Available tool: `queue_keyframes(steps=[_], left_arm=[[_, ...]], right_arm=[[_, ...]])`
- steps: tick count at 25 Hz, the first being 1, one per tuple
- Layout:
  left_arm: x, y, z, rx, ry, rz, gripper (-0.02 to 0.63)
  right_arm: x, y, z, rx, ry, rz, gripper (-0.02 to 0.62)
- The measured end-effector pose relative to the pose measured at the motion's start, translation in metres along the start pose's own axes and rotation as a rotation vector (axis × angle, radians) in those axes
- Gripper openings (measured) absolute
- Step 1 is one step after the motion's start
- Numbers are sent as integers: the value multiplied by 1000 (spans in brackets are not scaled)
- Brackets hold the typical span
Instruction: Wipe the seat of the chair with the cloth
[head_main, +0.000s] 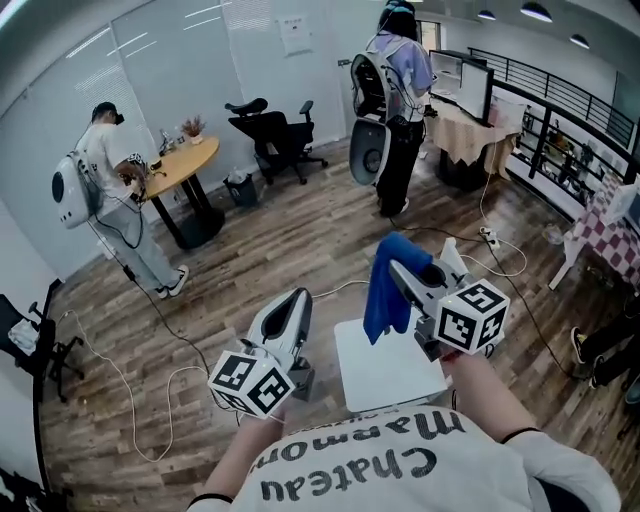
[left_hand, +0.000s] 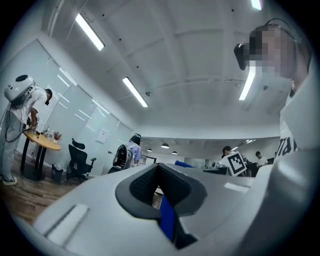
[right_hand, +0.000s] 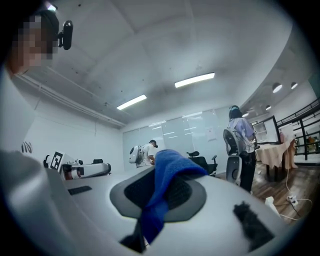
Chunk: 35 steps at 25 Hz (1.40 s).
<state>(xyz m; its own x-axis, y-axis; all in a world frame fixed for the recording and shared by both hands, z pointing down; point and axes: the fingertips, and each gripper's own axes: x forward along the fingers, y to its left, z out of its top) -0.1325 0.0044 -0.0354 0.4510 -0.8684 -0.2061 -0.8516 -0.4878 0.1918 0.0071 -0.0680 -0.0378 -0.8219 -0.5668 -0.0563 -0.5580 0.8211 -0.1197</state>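
Note:
In the head view a white square chair seat (head_main: 385, 372) lies just in front of me, low between my arms. My right gripper (head_main: 400, 268) is held above its far right edge, shut on a blue cloth (head_main: 388, 290) that hangs down from the jaws towards the seat. In the right gripper view the blue cloth (right_hand: 167, 175) is draped over the closed right gripper (right_hand: 165, 192). My left gripper (head_main: 297, 298) hovers left of the seat with its jaws together and nothing in them. In the left gripper view the left gripper (left_hand: 159, 175) points up at the ceiling.
A person (head_main: 115, 190) works at a round wooden table (head_main: 190, 160) at the left. Another person (head_main: 398, 100) with a backpack stands ahead. A black office chair (head_main: 275, 135) is behind. Cables and a power strip (head_main: 488, 236) lie on the wooden floor. A checkered table (head_main: 615, 235) stands at the right.

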Motion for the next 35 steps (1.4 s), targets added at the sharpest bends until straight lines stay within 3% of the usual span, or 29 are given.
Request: queue_keyframes(steps=[3,12,21,35], left_arm=[[-12,3,9,33,-25,26,6],[-30,32,6,24,-53,130,6],[-29,39,-7,11,-8,127,8],[-28,47,-9,-33,-15,129,8]], right_arm=[[-2,1,3,-5,-1,10,48],[0,-1,-10,-8,42,6,48],[3,-10,-22,-19,76,-30,48],[9,-11,-29,-37,121,-33,48]])
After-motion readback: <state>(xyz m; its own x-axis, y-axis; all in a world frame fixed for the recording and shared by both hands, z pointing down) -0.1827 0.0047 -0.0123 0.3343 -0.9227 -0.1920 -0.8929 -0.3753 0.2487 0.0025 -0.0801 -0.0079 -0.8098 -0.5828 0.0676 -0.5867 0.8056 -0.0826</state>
